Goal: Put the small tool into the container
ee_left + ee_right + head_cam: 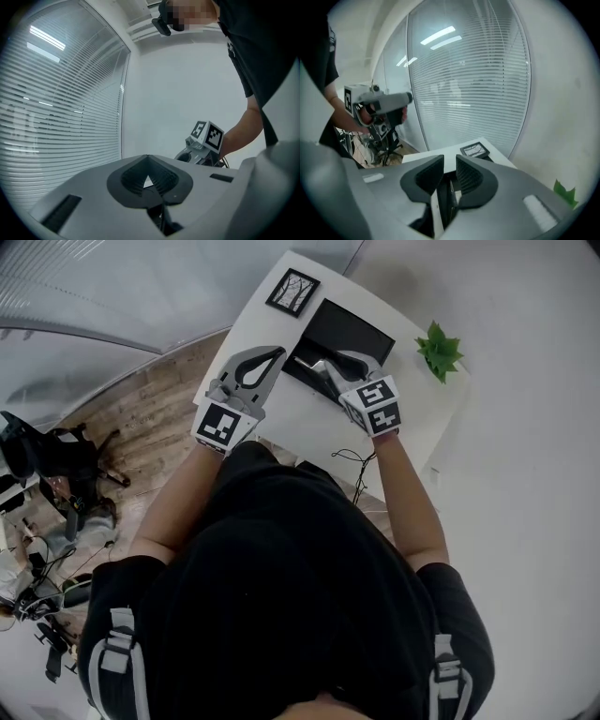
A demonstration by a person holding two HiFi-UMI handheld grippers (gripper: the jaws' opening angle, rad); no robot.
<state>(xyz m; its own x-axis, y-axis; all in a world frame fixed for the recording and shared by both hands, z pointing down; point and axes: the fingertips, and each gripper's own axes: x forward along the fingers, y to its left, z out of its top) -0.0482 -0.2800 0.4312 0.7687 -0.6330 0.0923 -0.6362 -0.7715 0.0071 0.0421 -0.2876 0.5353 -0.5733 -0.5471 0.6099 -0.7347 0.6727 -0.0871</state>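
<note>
A black rectangular container (pixel 354 330) lies on the white table (pixel 309 423), toward its far side. My right gripper (pixel 317 363) hangs over the container's near left edge. In the right gripper view its jaws stand a narrow gap apart (pixel 449 164); the table shows through and nothing is visible between the pads. My left gripper (pixel 278 353) is held above the table's left edge, its tips touching (pixel 148 158) and holding nothing. No small tool can be made out in any view.
A framed picture (pixel 292 292) lies at the table's far corner, also visible past the right jaws as a dark frame (pixel 474 150). A green plant (pixel 439 351) sits at the right edge. Thin cables (pixel 352 461) trail off the near edge. An office chair (pixel 56 456) stands on the floor to the left.
</note>
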